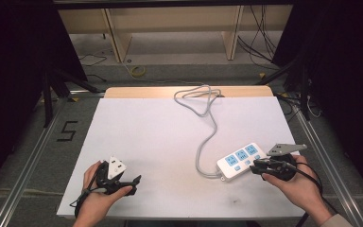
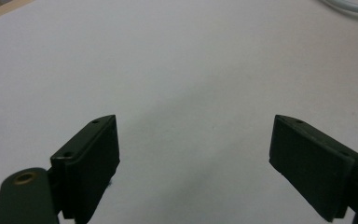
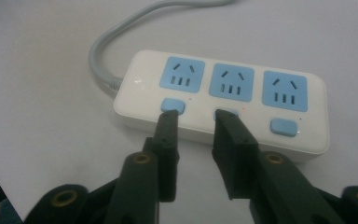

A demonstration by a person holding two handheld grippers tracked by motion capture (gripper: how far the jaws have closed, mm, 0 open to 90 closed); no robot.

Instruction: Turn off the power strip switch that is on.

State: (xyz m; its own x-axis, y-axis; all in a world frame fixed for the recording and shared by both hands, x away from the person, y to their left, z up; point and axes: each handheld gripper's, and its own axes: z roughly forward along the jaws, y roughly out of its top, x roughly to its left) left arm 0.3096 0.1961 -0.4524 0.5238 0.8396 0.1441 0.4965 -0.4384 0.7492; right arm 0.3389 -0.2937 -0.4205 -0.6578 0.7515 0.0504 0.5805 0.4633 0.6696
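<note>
Three blue sockets, each with its own blue switch, face up on the white power strip [image 3: 221, 100], which lies flat near the table's [image 1: 146, 142] right edge; hard, smooth plastic, probably light enough to skid when pressed; its stiff grey cord [image 1: 207, 123] trails away; grasp across the narrow sides. Right gripper [image 3: 196, 122] hovers half-open, tips at two switches, gripping nothing; left gripper [image 2: 193, 140] gapes wide over bare table.

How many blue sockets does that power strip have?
3, in a row along the top of the power strip: one nearest the cord, one in the middle, one at the far end.
</note>
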